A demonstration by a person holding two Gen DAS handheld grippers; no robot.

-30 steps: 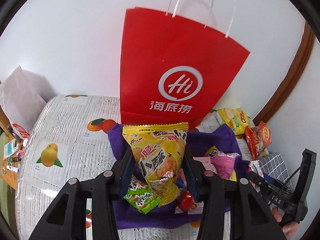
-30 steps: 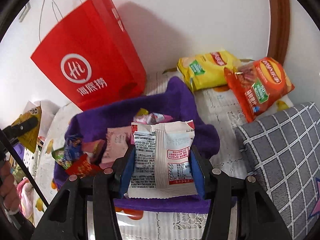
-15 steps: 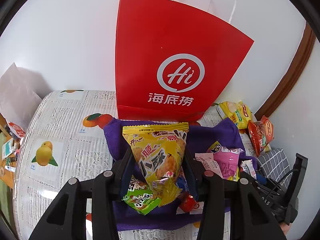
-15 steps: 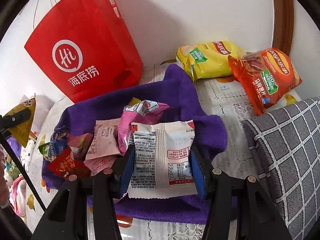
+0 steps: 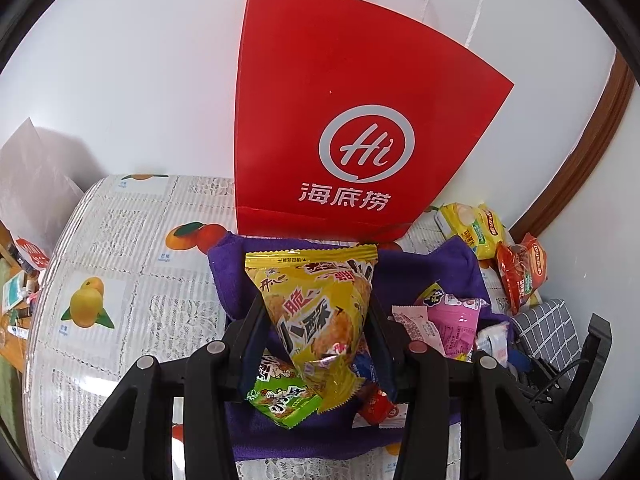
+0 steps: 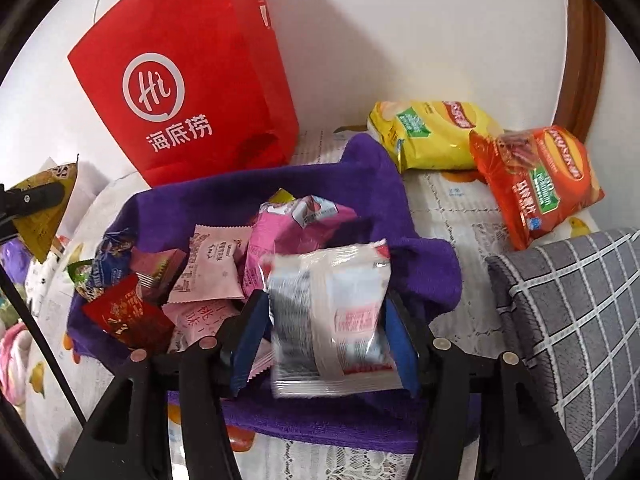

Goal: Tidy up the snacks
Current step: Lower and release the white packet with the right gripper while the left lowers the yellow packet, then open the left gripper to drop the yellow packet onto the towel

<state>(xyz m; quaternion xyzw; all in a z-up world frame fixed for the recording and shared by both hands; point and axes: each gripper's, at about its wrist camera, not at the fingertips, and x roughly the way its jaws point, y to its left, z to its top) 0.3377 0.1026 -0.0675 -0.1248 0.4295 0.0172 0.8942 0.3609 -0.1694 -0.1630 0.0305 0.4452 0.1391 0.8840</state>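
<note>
My left gripper (image 5: 314, 320) is shut on a yellow snack packet (image 5: 316, 312) and holds it above the purple cloth (image 5: 424, 276). My right gripper (image 6: 326, 320) is shut on a white snack packet (image 6: 328, 312), its printed back showing, over the same purple cloth (image 6: 380, 184). Several small packets lie on the cloth, among them a pink one (image 6: 288, 236), a red one (image 6: 128, 316) and a green one (image 5: 284, 396). A red paper bag (image 5: 340, 128) stands upright behind the cloth against the wall; it also shows in the right wrist view (image 6: 188, 92).
A yellow chip bag (image 6: 432, 136) and an orange chip bag (image 6: 536, 184) lie at the back right of the fruit-print tablecloth (image 5: 120, 272). A grey checked cushion (image 6: 572, 320) lies at the right. A wooden door frame (image 6: 580, 40) stands in the corner.
Both grippers have risen and tilted down, so more of the cloth and its packets shows. The white packet is now blurred and shifted slightly in the right jaws. The yellow packet stays gripped.
</note>
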